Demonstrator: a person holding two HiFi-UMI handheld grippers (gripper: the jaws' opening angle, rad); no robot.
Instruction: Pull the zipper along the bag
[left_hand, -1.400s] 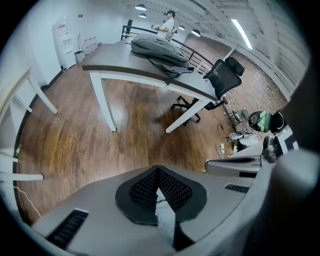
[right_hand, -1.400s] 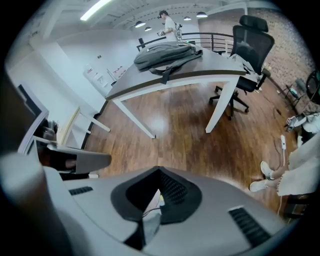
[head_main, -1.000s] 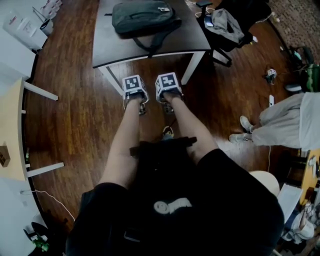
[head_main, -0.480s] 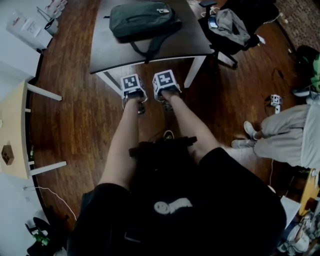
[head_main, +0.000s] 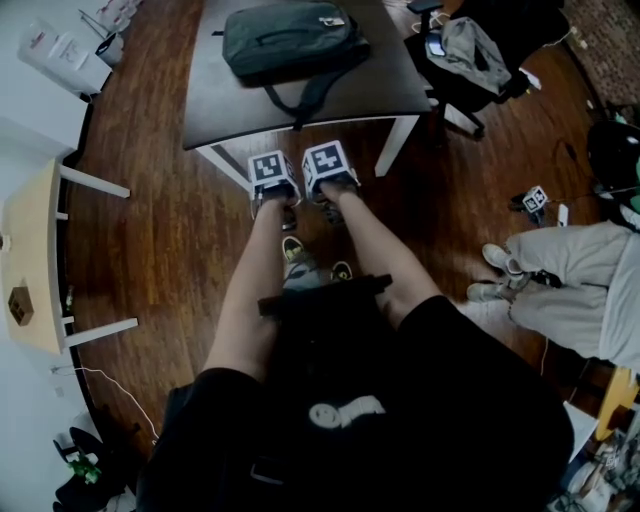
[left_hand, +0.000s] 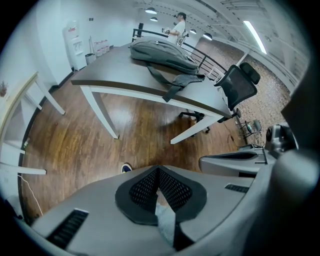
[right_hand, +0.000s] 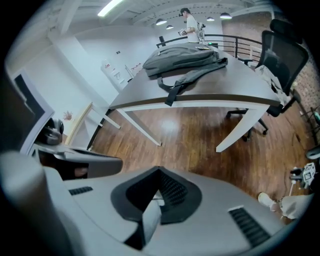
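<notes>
A dark grey-green bag (head_main: 290, 38) lies flat on a dark table (head_main: 220, 100). One strap (head_main: 305, 95) hangs over the table's near edge. Its zipper is too small to make out. My left gripper (head_main: 272, 178) and right gripper (head_main: 330, 168) are held side by side over the wooden floor, just short of that edge. The left gripper view shows the left gripper (left_hand: 158, 172) shut and empty, with the bag (left_hand: 162, 50) well ahead. In the right gripper view the right gripper (right_hand: 160, 175) is shut and empty too, the bag (right_hand: 182, 59) lying beyond it.
An office chair (head_main: 470, 50) draped with clothes stands right of the table. Someone in light trousers (head_main: 560, 280) is at the right. A pale wooden table (head_main: 25, 260) lies to the left. A small marker cube (head_main: 535, 198) sits on the floor. A person (left_hand: 177, 27) stands far behind the table.
I have stepped toward the table; a shoe now shows below the grippers. Both grippers sit slightly nearer the table's edge. The jaws have not moved.
</notes>
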